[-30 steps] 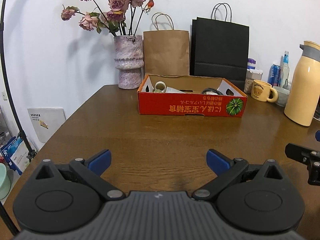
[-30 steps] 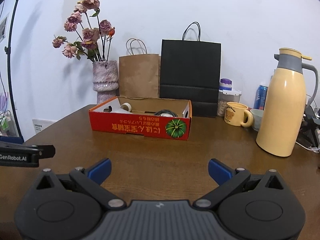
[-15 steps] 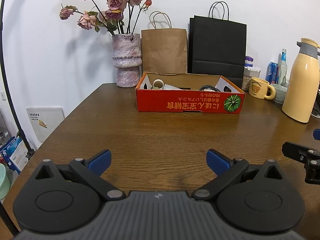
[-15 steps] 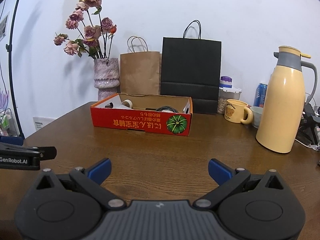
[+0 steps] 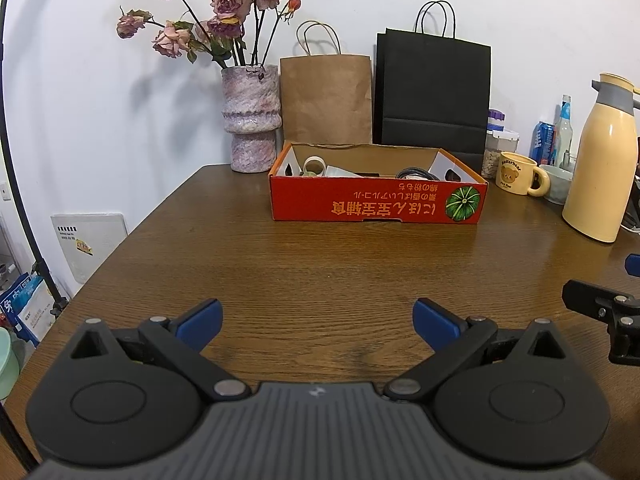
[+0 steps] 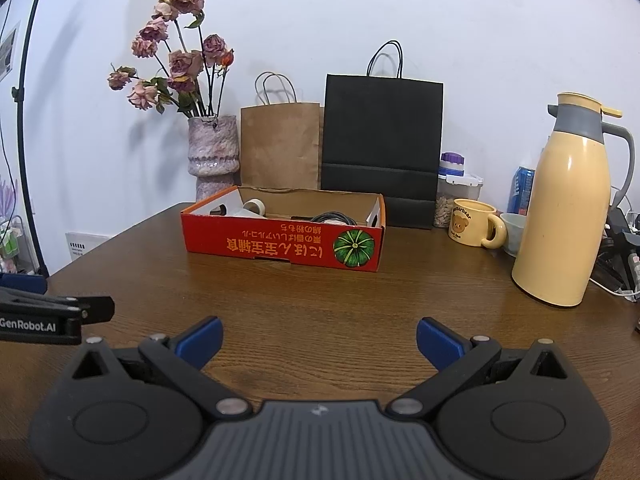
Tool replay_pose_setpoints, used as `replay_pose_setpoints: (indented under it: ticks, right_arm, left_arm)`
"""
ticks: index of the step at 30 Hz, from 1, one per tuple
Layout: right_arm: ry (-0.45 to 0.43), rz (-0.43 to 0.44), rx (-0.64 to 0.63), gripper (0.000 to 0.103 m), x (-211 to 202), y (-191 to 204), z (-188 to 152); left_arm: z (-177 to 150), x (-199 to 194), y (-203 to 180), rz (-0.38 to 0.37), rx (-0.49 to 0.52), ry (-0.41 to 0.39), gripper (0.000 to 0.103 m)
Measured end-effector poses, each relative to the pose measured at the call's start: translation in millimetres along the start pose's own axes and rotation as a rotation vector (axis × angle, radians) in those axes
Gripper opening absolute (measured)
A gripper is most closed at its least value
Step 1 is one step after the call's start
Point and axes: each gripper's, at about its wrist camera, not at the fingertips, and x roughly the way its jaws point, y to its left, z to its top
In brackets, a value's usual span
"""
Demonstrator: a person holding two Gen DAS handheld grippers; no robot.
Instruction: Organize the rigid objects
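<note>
A red cardboard box (image 5: 376,204) (image 6: 280,242) stands near the back of the brown wooden table (image 5: 320,272). Inside it I see a roll of tape (image 5: 314,166) (image 6: 255,206) and a coil of black cable (image 5: 416,173) (image 6: 334,218); the rest of its contents is hidden by the front wall. My left gripper (image 5: 316,320) hangs low over the table's near part, open and holding nothing. Beside it, my right gripper (image 6: 318,338) is likewise open with nothing between its blue pads (image 6: 200,340). Both are well short of the box.
Behind the box stand a vase of dried roses (image 5: 250,120), a brown paper bag (image 5: 326,100) and a black paper bag (image 5: 434,96). At the right are a yellow mug (image 6: 474,222), a cream thermos jug (image 6: 568,216), a jar (image 6: 456,192) and a blue can (image 6: 522,190).
Both grippers have pulled back and dipped slightly, so the box and bags sit a little lower and farther in view. Their jaws have stayed open.
</note>
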Motion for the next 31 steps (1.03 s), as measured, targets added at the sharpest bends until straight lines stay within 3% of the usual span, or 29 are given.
replay_pose_setpoints:
  ticks: [31]
  right_arm:
    - [0.012, -0.001, -0.013, 0.103, 2.5, -0.6, 3.5]
  left_arm:
    - [-0.1, 1.0, 1.0, -0.027, -0.004, 0.006, 0.103]
